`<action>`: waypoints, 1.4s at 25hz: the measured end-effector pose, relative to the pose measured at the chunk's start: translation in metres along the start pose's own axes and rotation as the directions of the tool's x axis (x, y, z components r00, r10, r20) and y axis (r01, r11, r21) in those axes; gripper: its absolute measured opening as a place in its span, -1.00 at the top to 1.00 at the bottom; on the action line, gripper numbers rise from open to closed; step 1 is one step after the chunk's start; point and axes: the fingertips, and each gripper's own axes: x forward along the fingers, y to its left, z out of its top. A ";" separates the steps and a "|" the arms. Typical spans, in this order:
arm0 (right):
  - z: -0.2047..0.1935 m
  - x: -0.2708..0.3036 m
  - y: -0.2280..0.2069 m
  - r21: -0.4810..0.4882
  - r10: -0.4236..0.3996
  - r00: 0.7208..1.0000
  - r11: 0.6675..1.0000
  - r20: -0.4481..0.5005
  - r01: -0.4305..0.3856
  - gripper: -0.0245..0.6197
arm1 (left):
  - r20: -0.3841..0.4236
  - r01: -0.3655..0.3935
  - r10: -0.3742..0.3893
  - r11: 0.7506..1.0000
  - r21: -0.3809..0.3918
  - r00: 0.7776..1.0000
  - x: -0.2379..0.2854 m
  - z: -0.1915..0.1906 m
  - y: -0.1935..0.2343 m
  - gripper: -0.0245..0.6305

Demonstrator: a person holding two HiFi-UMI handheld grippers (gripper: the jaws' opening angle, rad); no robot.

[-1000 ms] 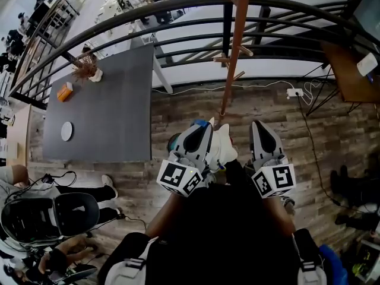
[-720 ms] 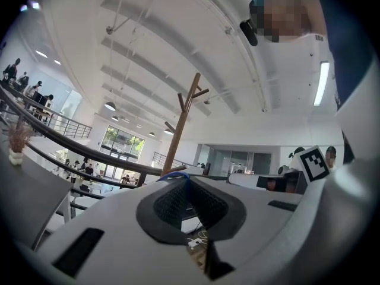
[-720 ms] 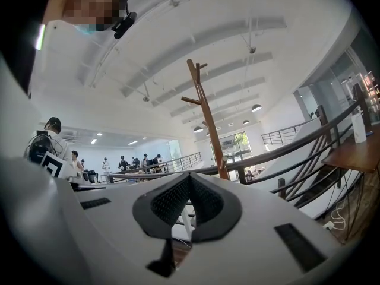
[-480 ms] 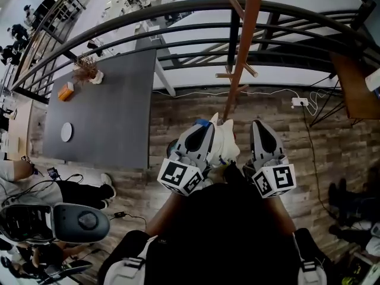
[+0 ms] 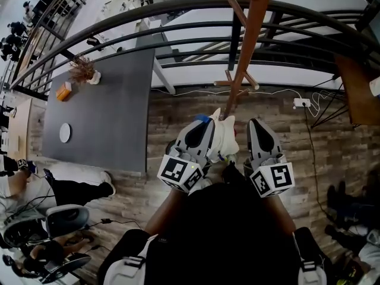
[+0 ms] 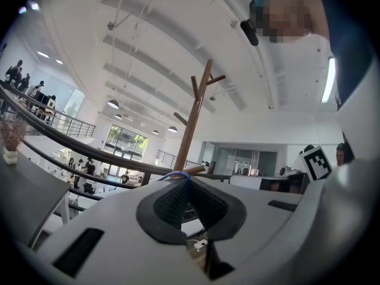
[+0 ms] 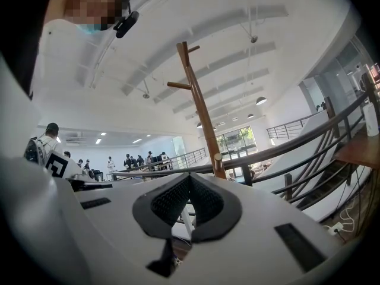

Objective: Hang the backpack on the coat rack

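The white backpack (image 5: 225,141) hung low in front of the person, between the two grippers and above the wood-plank floor (image 5: 279,129). It sat just before the foot of the wooden coat rack (image 5: 249,52) and touched none of the rack's pegs. A blue loop (image 5: 202,119) at its top left corner lay at the tip of the left gripper (image 5: 203,124).

In the left gripper view that gripper's (image 6: 185,180) jaws were pressed together, with the blue loop (image 6: 177,175) pinched at their tips and the coat rack (image 6: 193,117) standing upright beyond. The right gripper (image 5: 255,124) was held just beside the backpack's right edge. In its own view the right gripper's (image 7: 190,176) jaws met at the tips. A thin pale strip showed in the gap beneath them, though I could not tell what it was. The coat rack (image 7: 202,111) rose ahead of it too.

Behind the rack ran a dark curved railing (image 5: 178,8). To the left stood a grey table (image 5: 113,117) carrying an orange box (image 5: 62,91), a small dried plant (image 5: 83,70) and a white disc (image 5: 64,132).
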 end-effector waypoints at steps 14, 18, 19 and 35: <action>-0.020 0.013 -0.013 0.035 0.011 0.999 0.999 -0.053 -0.010 0.89 | -0.046 -0.023 0.023 1.000 -0.013 0.999 0.024 -0.017 0.016 0.89; -0.026 0.016 -0.012 0.033 0.030 0.997 0.999 -0.065 -0.028 0.89 | -0.057 -0.030 0.028 0.999 -0.020 0.998 0.030 -0.020 0.023 0.89; -0.026 0.018 -0.012 0.029 0.035 0.997 0.999 -0.066 -0.033 0.89 | -0.060 -0.031 0.030 0.999 -0.021 0.998 0.032 -0.021 0.025 0.88; -0.043 0.039 -0.036 0.038 0.046 0.995 0.998 -0.090 -0.042 0.89 | -0.114 -0.022 0.022 1.000 0.001 0.993 0.068 -0.042 0.043 0.88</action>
